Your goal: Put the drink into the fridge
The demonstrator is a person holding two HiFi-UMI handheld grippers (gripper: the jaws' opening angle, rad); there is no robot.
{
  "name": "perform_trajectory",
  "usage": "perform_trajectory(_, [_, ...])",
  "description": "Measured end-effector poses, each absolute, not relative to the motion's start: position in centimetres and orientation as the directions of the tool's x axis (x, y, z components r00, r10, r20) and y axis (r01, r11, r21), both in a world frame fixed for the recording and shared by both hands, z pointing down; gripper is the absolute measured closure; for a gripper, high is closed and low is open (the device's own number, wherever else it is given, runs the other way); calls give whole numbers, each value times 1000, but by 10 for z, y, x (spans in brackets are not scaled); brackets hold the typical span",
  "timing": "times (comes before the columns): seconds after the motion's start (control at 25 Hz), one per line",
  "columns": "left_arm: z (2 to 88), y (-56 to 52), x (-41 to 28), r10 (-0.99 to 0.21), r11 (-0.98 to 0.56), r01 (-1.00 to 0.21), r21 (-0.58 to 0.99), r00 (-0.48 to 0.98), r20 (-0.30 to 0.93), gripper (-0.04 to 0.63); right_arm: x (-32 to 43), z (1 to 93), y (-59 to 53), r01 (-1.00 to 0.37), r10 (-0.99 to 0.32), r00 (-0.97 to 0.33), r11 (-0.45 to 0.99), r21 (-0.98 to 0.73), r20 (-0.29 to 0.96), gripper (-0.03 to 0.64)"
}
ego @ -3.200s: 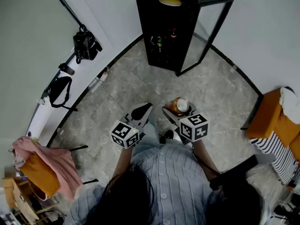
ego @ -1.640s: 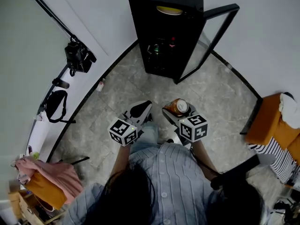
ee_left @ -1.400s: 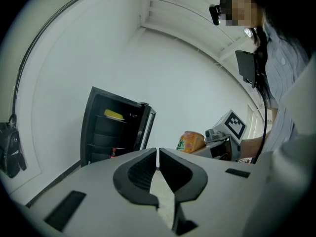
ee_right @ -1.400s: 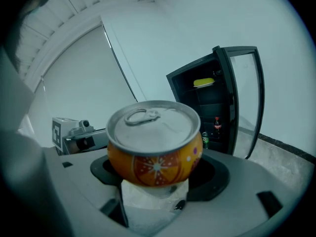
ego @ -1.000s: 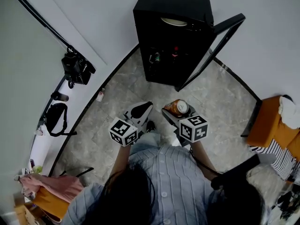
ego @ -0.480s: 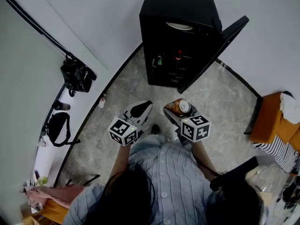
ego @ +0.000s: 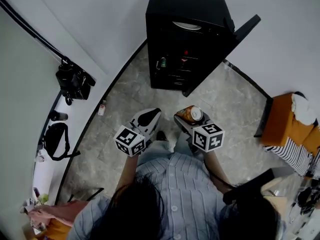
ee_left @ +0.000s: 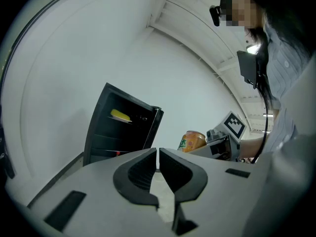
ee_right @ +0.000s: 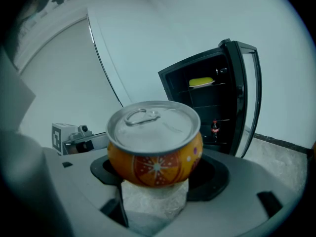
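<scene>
Pale blue shirt (ego: 175,184) with fine vertical stripes and small white buttons down the front; long dark hair (ego: 135,209) over it; a small black camera (ee_left: 216,11) on the head; below it a black box (ee_left: 248,65) with one bright light, and a thin black cable (ee_left: 265,110) running down from the box. Left gripper (ego: 153,112) has a broad, flat shell of light grey; its pads (ee_left: 136,174) are black and curved, with hollow middles. Right gripper (ego: 186,119) has the same grey shell, with pads (ee_right: 213,177) in black; each gripper carries a white cube (ego: 130,141) printed with black square markers.
</scene>
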State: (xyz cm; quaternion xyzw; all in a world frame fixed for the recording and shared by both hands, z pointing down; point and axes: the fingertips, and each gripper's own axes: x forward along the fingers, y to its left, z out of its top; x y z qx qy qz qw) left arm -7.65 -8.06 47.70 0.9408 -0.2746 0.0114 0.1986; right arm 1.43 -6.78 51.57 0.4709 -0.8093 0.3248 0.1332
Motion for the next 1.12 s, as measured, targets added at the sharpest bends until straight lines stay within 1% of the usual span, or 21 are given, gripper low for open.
perform_trajectory(0.16, [486,-74,-83,-522,-750,-532,393,841,141,584,13,520,-68,-850,-662,-520,340,-402,540,296])
perform_trajectory(0.4, [495,-76,-101,-573,-700,-576,423,806,148,584,7,524,-71,-844,-636,-532,349,-406,559,298])
perform_trajectory(0.92, [497,-92,-125,-643,-644,-639,420,750,157,584,-6,534,-106,-820,-586,-572,400,-410,574,298])
perform_trajectory(1.12, [501,-107,-127,-649,-630,-653,420,740,177,584,-12,537,-128,-804,-566,-594,421,-419,572,298])
